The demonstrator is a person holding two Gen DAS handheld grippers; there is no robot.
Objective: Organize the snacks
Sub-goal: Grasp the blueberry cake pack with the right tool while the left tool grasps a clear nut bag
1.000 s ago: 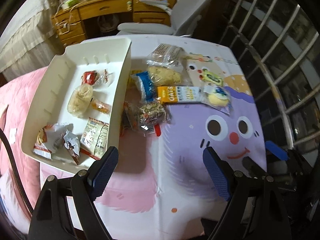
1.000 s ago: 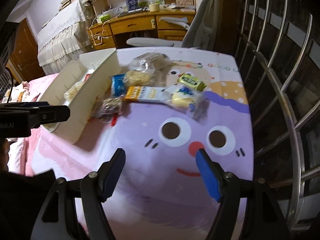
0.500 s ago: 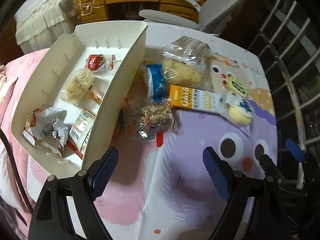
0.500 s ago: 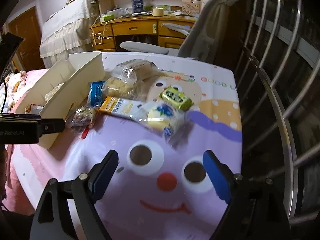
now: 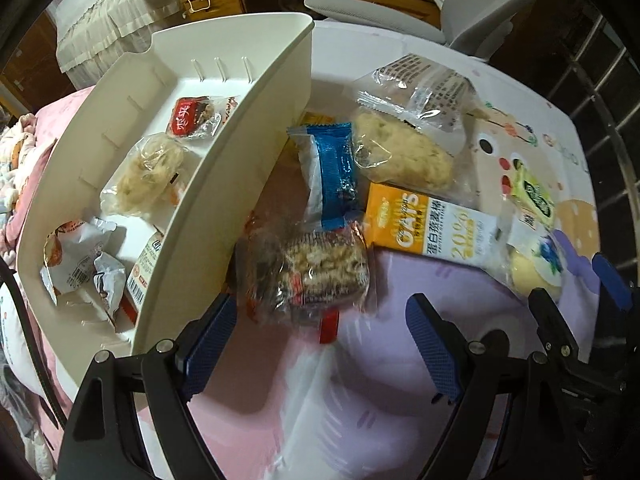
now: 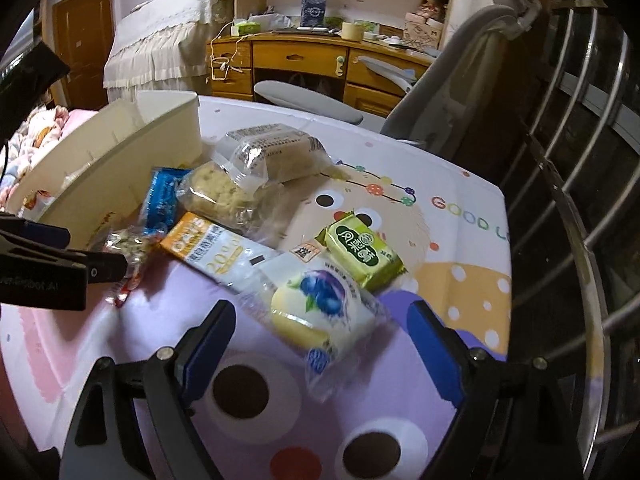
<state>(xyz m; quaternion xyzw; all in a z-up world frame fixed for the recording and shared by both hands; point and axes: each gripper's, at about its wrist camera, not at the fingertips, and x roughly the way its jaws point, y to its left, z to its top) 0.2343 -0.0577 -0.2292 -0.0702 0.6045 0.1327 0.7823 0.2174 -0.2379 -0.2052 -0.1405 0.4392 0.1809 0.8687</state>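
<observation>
A pile of wrapped snacks lies on the cartoon tablecloth beside a white tray (image 5: 224, 184) that holds several packets. My left gripper (image 5: 320, 344) hangs open just short of a clear-wrapped nut bar (image 5: 316, 272), nothing between its fingers. Past it lie a blue packet (image 5: 332, 172), an orange oats bar (image 5: 424, 224) and a pale cake in clear wrap (image 5: 404, 152). My right gripper (image 6: 320, 340) is open over a yellow blueberry cake (image 6: 320, 312), whose wrapper end lies between the fingers, untouched. A green packet (image 6: 362, 252) sits just behind it.
The tray's long wall (image 6: 120, 176) borders the pile on the left. A metal railing (image 6: 580, 208) runs along the table's right edge. A grey chair (image 6: 440, 92) and a wooden desk (image 6: 304, 60) stand behind the table. Pink bedding (image 5: 24, 168) lies left of the tray.
Both grippers have sunk and come forward toward the snack pile, which now looks much larger. The right jaws have widened a little. No snack has moved.
</observation>
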